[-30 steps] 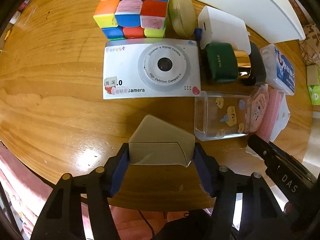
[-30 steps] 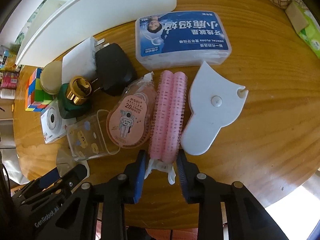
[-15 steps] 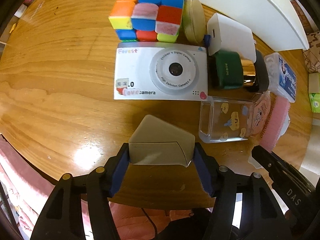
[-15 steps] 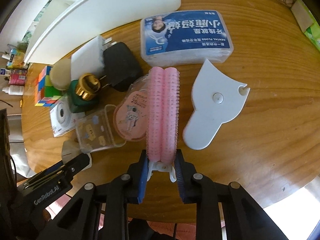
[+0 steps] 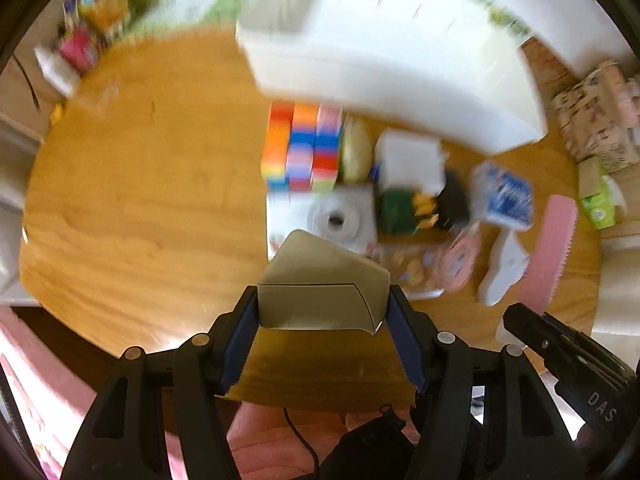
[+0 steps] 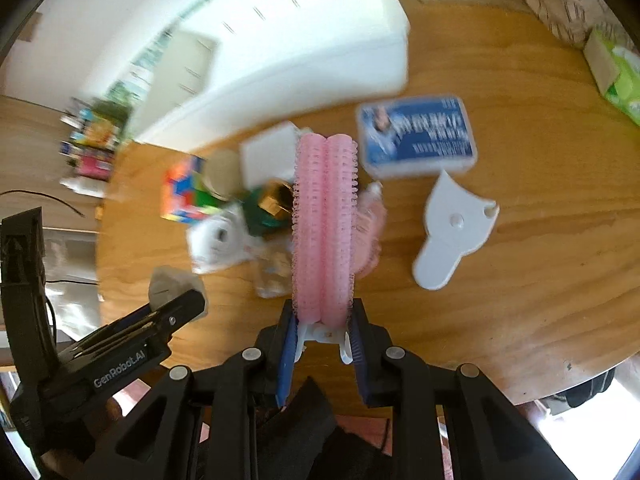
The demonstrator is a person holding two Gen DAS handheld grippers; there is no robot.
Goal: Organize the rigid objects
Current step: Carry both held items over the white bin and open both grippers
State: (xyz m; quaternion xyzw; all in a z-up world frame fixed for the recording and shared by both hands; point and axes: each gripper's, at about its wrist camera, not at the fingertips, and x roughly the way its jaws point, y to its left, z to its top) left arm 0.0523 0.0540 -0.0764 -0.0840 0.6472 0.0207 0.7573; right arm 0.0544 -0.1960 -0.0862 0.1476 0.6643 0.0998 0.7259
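My left gripper (image 5: 322, 312) is shut on a beige wedge-shaped box (image 5: 322, 280) and holds it up above the round wooden table (image 5: 140, 200). My right gripper (image 6: 323, 332) is shut on the white clip end of a pink hair roller (image 6: 324, 224), lifted off the table; the roller also shows in the left wrist view (image 5: 554, 248). Below lie a colour cube (image 5: 302, 148), a white toy camera (image 5: 332, 216), a green bottle with a gold cap (image 6: 270, 208), a blue-label floss box (image 6: 416, 136) and a white flat plastic piece (image 6: 452, 228).
A long white tray (image 5: 400, 68) stands at the back of the table, also in the right wrist view (image 6: 280, 48). A clear case and a pink round pack (image 5: 460, 260) lie by the camera. A green tissue pack (image 6: 616, 72) is at the far right. Both views are motion-blurred.
Both grippers have risen and pulled back from the table with their objects. The pink roller has left the table. The objects below look smaller and more of the white tray shows.
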